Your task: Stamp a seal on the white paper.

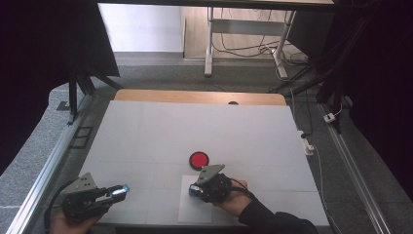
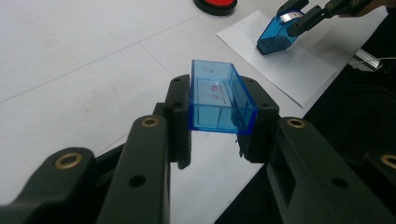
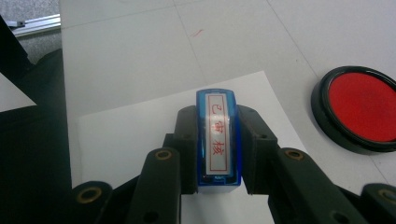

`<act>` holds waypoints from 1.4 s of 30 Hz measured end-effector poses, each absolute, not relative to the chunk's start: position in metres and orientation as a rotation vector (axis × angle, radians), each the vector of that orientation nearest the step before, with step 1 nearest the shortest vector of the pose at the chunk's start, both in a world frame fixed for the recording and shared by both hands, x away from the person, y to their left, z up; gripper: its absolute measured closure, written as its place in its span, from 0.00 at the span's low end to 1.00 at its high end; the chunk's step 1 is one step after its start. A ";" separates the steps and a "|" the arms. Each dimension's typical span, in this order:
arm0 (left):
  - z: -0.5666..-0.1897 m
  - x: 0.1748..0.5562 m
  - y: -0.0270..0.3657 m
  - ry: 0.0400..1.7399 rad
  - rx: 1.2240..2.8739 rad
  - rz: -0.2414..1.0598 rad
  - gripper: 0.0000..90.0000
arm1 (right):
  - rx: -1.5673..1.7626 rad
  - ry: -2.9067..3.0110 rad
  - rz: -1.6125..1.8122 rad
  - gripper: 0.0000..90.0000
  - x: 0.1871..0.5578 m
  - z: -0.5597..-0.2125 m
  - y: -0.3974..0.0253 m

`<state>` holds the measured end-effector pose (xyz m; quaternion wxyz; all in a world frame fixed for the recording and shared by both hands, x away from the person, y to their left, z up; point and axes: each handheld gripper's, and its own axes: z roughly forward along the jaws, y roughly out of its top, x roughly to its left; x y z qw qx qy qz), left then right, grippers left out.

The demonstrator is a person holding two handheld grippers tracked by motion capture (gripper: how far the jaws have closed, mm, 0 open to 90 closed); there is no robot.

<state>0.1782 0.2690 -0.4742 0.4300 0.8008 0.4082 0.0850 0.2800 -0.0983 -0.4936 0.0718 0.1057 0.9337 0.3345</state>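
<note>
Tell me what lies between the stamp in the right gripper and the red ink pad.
Nothing: in the right gripper view, between the stamp and the red ink pad are bare paper sheet and table.

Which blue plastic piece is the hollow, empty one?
The blue cap in the left hand-held gripper; it's an open shell. The stamp in the right hand-held gripper carries a label.

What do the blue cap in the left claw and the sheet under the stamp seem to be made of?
Blue cap: likely clear, glossy hard plastic; the table shows through its tinted walls. Sheet: apparently thin matte white paper, lying flat with crisp edges.
</note>
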 end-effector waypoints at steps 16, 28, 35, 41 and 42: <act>-0.474 0.178 0.269 1.019 2.001 0.214 0.75 | 0.329 2.805 1.019 0.80 0.281 -0.495 -0.099; -0.474 0.179 0.268 1.019 2.001 0.211 0.75 | 0.318 2.803 1.015 0.80 0.280 -0.495 -0.100; -0.474 0.179 0.269 1.019 2.001 0.211 0.75 | 0.330 2.810 1.031 0.80 0.283 -0.496 -0.101; -0.475 0.179 0.268 1.020 2.002 0.209 0.75 | 0.321 2.800 1.035 0.80 0.281 -0.496 -0.101; -0.474 0.179 0.268 1.019 2.003 0.210 0.75 | 0.329 2.797 1.034 0.80 0.280 -0.497 -0.101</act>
